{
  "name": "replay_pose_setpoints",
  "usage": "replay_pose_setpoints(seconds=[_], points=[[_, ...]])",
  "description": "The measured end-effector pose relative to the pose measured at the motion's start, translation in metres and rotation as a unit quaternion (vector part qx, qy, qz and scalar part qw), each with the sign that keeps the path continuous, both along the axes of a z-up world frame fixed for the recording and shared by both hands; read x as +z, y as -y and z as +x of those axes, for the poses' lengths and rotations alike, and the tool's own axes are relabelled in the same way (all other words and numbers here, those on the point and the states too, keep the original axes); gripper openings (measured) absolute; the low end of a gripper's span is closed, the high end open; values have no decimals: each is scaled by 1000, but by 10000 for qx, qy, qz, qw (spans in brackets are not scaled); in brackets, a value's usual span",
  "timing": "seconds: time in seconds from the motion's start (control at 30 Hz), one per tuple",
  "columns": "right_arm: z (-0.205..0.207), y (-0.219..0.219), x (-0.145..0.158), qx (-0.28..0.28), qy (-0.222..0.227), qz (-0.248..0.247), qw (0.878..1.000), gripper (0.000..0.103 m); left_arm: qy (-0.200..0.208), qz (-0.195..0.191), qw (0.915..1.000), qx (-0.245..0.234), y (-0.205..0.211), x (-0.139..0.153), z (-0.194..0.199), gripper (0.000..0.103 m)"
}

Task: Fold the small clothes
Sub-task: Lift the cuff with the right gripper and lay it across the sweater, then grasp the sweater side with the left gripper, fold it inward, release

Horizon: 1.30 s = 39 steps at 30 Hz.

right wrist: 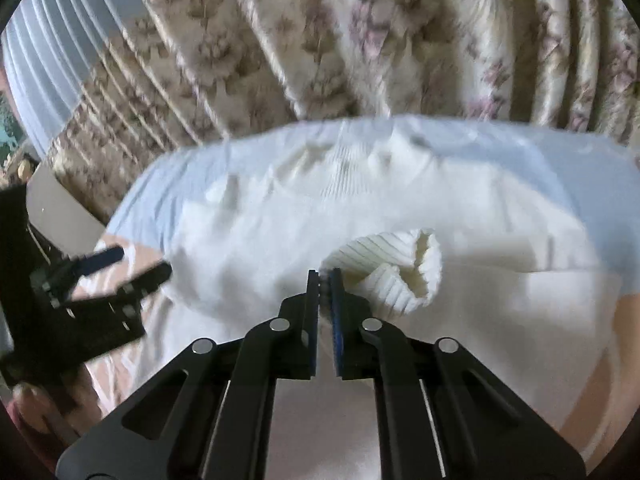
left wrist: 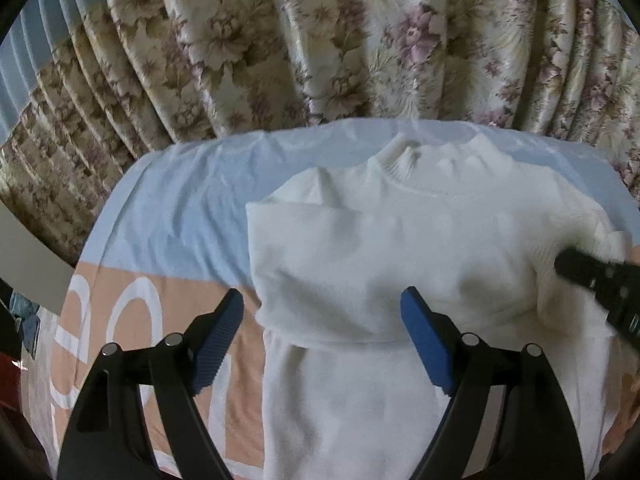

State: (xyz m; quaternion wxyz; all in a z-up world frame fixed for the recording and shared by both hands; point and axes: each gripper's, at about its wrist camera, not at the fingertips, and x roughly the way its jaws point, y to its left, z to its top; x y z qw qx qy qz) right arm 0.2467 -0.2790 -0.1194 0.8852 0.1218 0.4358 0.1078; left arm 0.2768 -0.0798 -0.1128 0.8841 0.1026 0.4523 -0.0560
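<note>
A small white knit sweater (left wrist: 380,248) lies flat on the bed, collar at the far side. Its left sleeve is folded across the body. My left gripper (left wrist: 324,320) is open and empty, hovering over the sweater's left side, one finger over the sheet and one over the body. It also shows in the right wrist view (right wrist: 136,260). My right gripper (right wrist: 325,276) is shut on the ribbed sleeve cuff (right wrist: 396,276) and holds it over the sweater's (right wrist: 280,220) middle. In the left wrist view the right gripper (left wrist: 592,276) enters from the right edge.
A bedsheet, pale blue (left wrist: 180,200) at the far side and peach with white letters (left wrist: 132,320) nearer, covers the bed. A floral curtain (left wrist: 320,40) hangs right behind the bed. A grey board (left wrist: 24,256) stands at the left.
</note>
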Motion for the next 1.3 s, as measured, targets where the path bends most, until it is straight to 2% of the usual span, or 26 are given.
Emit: replay_pose_setpoints(seconds=[0.03,0.1,0.17,0.27,0.37,0.57,0.67,0.97,1.07,1.1,1.13,1.2,1.23,1.3], points=[[-1,-2,-4,78,-40,-40,10000,10,-17,-12,10000,6,0,-2,1,81],[-8,0,-6,194,-69,-3,9998,16,-54,-31,10000,-16,3,-5,2,81],[-21,5,-2,202,-25,-81,9998,41,-71,-39,9999,-73,7,-8,3,81],[-42,20,-1,182,-30,-68,9998,52,-95,-41,9998,-166,16,-12,2,81],[-57,32,-2,137,-92,-49,9999,55,-149,-70,9996,-250,25,-16,2,81],[-79,72,-8,-515,-165,29,9985,57,-181,-136,9975,-671,56,-18,-4,81],[-80,85,-13,-740,-177,132,9970,57,-344,-346,9945,-928,75,-24,-5,82],[-84,96,-23,-933,-167,86,9955,57,-568,-306,9926,-1026,104,-48,4,81],[-84,100,-27,-974,-199,155,9949,57,-521,-301,9925,-1062,112,-50,7,81],[-84,100,-27,-977,-195,156,9949,57,-471,-243,9927,-1083,116,-50,7,77],[-84,100,-27,-977,-190,149,9949,57,-439,-170,9928,-1105,119,-51,7,59],[-83,100,-27,-979,-201,130,9949,57,-433,-67,9933,-1067,121,-53,8,50],[-84,101,-26,-984,-194,90,9949,57,-461,-106,9929,-1091,120,-53,9,38],[-84,101,-24,-1009,-189,6,9947,57,-539,-229,9919,-1125,117,-50,11,33]])
